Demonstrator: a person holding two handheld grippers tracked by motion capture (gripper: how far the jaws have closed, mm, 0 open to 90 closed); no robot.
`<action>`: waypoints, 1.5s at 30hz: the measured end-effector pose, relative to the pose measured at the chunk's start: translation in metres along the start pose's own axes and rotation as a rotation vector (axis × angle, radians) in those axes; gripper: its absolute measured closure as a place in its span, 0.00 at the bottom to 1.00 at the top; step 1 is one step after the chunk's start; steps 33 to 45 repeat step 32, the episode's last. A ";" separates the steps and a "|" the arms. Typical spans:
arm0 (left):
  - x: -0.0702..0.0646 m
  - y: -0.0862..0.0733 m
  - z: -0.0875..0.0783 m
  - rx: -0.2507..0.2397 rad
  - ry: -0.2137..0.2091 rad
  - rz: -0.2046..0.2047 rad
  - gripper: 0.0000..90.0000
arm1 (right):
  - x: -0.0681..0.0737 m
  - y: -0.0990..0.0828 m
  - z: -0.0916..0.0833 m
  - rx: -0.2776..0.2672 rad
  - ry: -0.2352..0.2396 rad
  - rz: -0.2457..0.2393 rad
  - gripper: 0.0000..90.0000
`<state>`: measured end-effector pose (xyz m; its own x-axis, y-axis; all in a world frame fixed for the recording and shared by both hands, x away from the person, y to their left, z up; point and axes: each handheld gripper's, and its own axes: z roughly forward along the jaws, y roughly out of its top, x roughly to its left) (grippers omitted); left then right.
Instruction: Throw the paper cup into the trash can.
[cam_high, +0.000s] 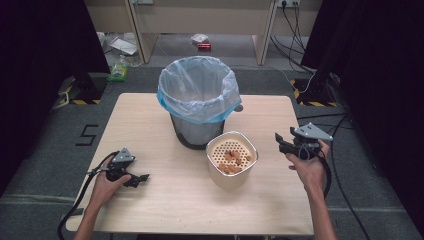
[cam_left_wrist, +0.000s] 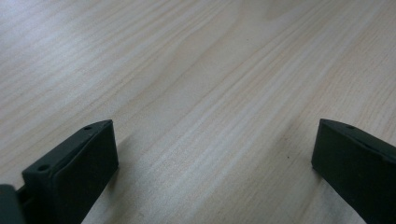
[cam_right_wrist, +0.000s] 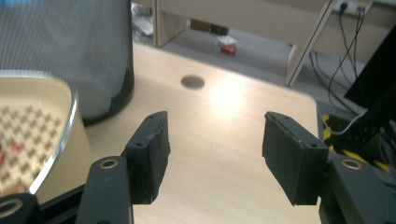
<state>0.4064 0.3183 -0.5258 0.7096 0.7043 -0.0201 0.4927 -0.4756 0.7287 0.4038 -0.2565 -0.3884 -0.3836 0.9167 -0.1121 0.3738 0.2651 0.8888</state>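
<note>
My right gripper (cam_high: 281, 141) hangs at three o'clock over the right edge of the tabletop (cam_high: 165, 200), held in my right hand (cam_high: 308, 167), its jaws spread with nothing between them. In the right gripper view (cam_right_wrist: 212, 144) bare wood shows through the gap, and the cream strainer pot (cam_right_wrist: 35, 140) sits off at nine o'clock of the jaws, apart from them. That pot (cam_high: 231, 159) stands near the middle of the tabletop, slightly toward four o'clock from the bin, with a perforated insert carrying some orange-brown scraps (cam_high: 231, 161). The bin (cam_high: 198, 100) stands upright just behind it at twelve o'clock, dark mesh lined with a pale blue bag (cam_high: 172, 97) folded over its rim; pot and bin are very close, and I cannot tell whether they touch. My left gripper (cam_high: 141, 178) rests low at eight o'clock on the tabletop in my left hand (cam_high: 111, 181), well apart from the pot. In the left gripper view (cam_left_wrist: 215, 154) its jaws stand wide apart over plain wood grain, pinching nothing.
</note>
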 end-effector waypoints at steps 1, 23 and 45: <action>0.000 0.000 0.000 0.000 0.000 0.000 0.00 | 0.000 -0.006 0.000 0.009 -0.002 0.000 0.47; 0.000 0.000 0.000 0.001 0.000 0.001 0.00 | 0.024 -0.118 0.030 0.307 0.091 0.019 0.41; 0.000 0.000 0.000 0.001 0.000 0.001 0.00 | 0.024 -0.123 0.032 0.274 0.123 0.044 0.31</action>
